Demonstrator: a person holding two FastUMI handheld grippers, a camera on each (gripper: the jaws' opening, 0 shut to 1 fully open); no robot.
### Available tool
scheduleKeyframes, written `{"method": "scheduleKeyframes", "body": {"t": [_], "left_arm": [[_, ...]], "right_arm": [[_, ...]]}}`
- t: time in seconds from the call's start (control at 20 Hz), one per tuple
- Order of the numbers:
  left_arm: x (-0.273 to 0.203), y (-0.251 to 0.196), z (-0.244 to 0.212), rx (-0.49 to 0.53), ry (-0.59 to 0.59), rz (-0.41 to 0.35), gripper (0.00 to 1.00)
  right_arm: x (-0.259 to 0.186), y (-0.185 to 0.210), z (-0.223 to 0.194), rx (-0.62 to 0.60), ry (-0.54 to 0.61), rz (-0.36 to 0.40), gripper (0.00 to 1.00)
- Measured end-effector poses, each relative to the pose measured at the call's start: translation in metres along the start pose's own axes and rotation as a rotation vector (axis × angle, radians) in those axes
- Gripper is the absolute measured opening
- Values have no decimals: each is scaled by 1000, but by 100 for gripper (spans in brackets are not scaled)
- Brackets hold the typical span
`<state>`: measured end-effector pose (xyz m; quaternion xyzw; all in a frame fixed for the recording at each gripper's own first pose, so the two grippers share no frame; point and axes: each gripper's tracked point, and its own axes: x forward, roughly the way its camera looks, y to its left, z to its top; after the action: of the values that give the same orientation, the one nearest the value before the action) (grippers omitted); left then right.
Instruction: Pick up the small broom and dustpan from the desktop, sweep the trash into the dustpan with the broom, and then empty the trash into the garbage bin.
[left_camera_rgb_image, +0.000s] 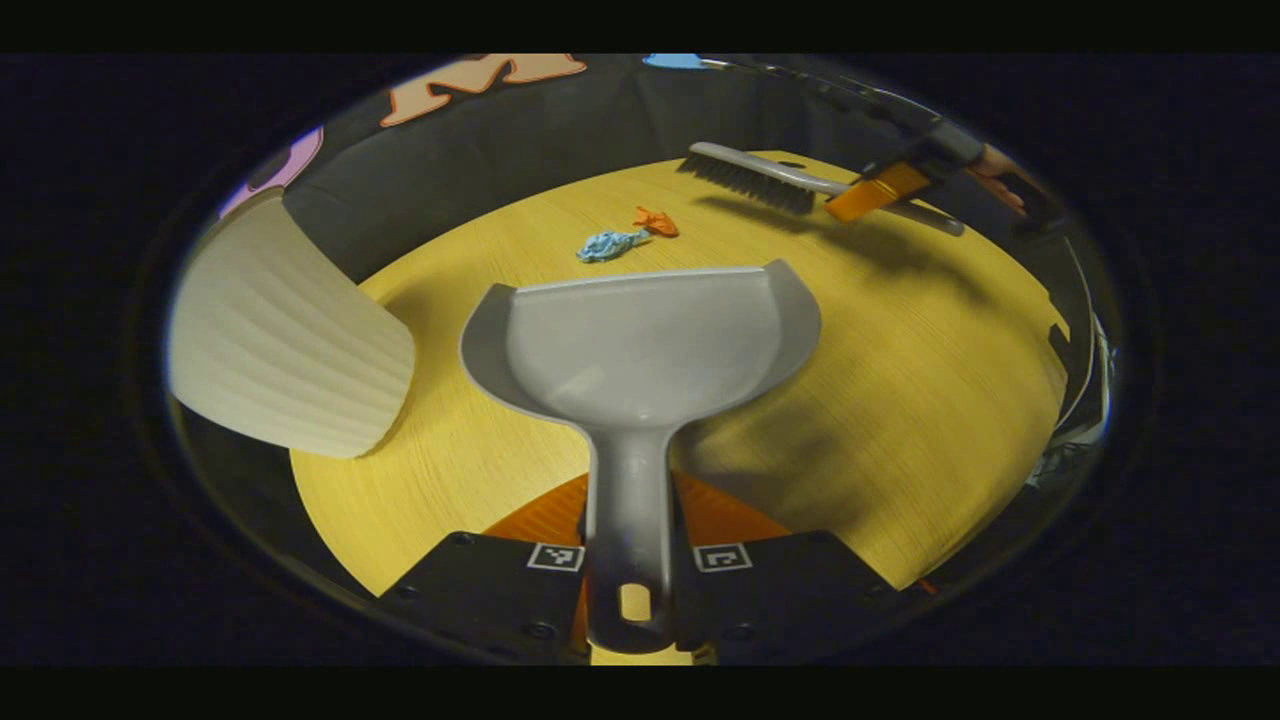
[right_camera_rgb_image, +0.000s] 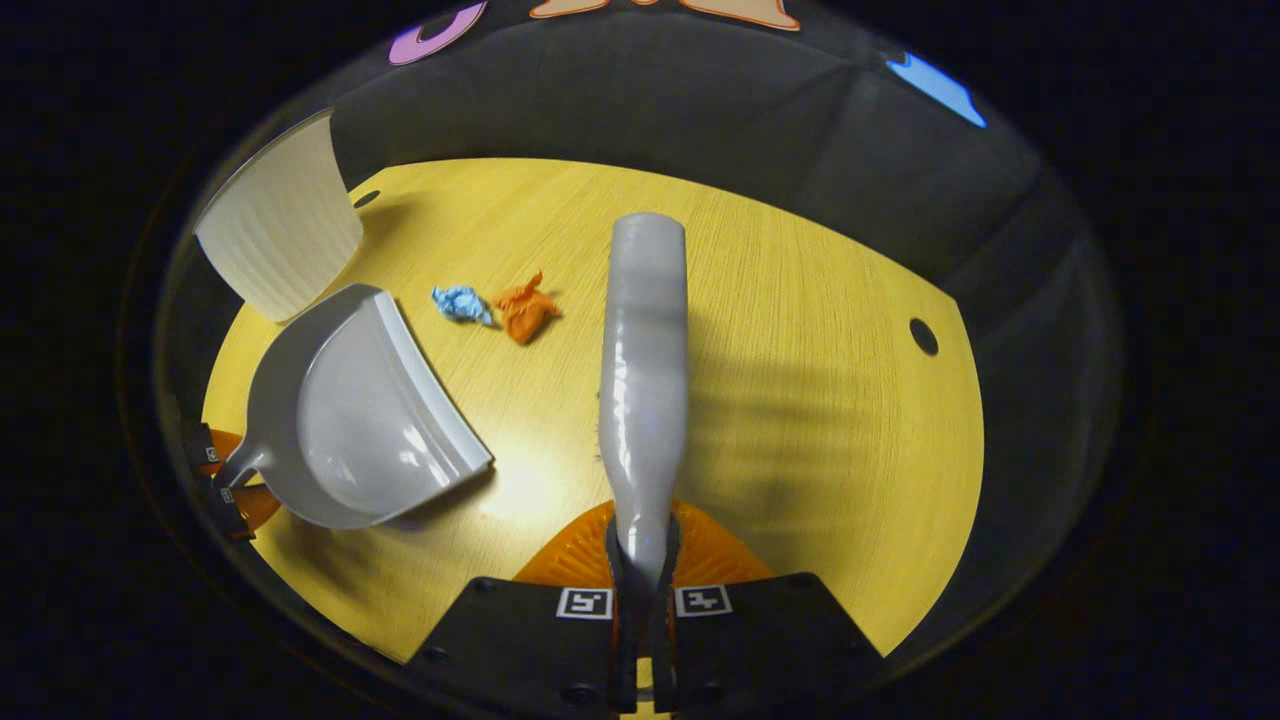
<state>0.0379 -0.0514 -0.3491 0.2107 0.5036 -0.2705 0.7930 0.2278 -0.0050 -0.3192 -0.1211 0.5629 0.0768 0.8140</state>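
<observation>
In the left gripper view, your left gripper (left_camera_rgb_image: 628, 575) has its fingers closed tight on the handle of the gray dustpan (left_camera_rgb_image: 640, 345), and you hold its open mouth toward the blue scrap (left_camera_rgb_image: 606, 245) and orange scrap (left_camera_rgb_image: 655, 221) so they can be pushed in; the white garbage bin (left_camera_rgb_image: 285, 335) waits just beside it. In the right gripper view, your right gripper (right_camera_rgb_image: 641, 605) pinches the broom (right_camera_rgb_image: 645, 370) by its handle with the fingers nearly together, and the broom points out over the yellow desktop (right_camera_rgb_image: 820, 400) near the scraps, ready to sweep, I think.
</observation>
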Motion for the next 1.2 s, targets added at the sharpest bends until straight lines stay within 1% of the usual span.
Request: {"method": "scheduleKeyframes", "body": {"t": [0.05,0.1,0.15,0.2,0.25,0.3,0.35,0.45,0.5,0.55,0.6,0.65,0.7,0.8,0.85,0.9,0.95,1.05,1.1,1.15,1.2], "left_arm": [[1,0,-1,9,8,-8,25],[2,-1,-1,7,8,-24,25],[2,-1,-3,6,18,-34,24],[1,-1,-4,17,31,-38,25],[2,-1,-3,20,23,-43,25],[3,-2,-4,17,23,-50,25],[3,-2,-6,16,34,-58,26],[2,-2,-15,12,68,-71,27],[2,-2,-13,21,57,-76,25],[4,0,-14,27,56,-75,27],[3,-2,-15,30,67,-76,24],[2,-4,-12,33,55,-78,27],[0,-4,-13,36,64,-76,27],[2,-5,-9,38,56,-74,25],[-1,-5,-10,30,50,-72,27],[2,-2,-12,24,42,-71,26],[2,-2,-11,18,30,-65,27],[3,-1,-10,-11,0,-46,25],[3,0,-7,-30,-27,-36,27],[4,1,-5,-47,-49,-21,25],[4,0,-2,-62,-73,-5,27]], "right_arm": [[6,-1,9,-33,19,-16,8],[11,-2,20,-74,22,-31,8],[13,-3,25,-105,50,-41,5],[15,1,29,-125,77,-38,8],[16,3,37,-147,94,-32,6],[19,6,42,-181,107,-29,8],[21,8,47,-233,127,-34,8],[25,11,54,-399,170,-36,8],[25,18,54,-489,194,-18,8],[23,26,56,-571,208,8,8],[21,32,58,-652,212,33,8],[19,43,59,-718,205,74,8],[13,55,60,-763,208,131,8],[-6,78,57,-820,219,263,8],[-16,84,57,-833,225,319,8],[-24,80,62,-834,218,341,8],[-28,76,76,-810,175,348,8],[-43,60,84,-688,78,364,8],[-43,57,83,-613,17,361,8],[-46,48,86,-527,-37,353,8],[-47,39,81,-430,-71,354,7]]}}
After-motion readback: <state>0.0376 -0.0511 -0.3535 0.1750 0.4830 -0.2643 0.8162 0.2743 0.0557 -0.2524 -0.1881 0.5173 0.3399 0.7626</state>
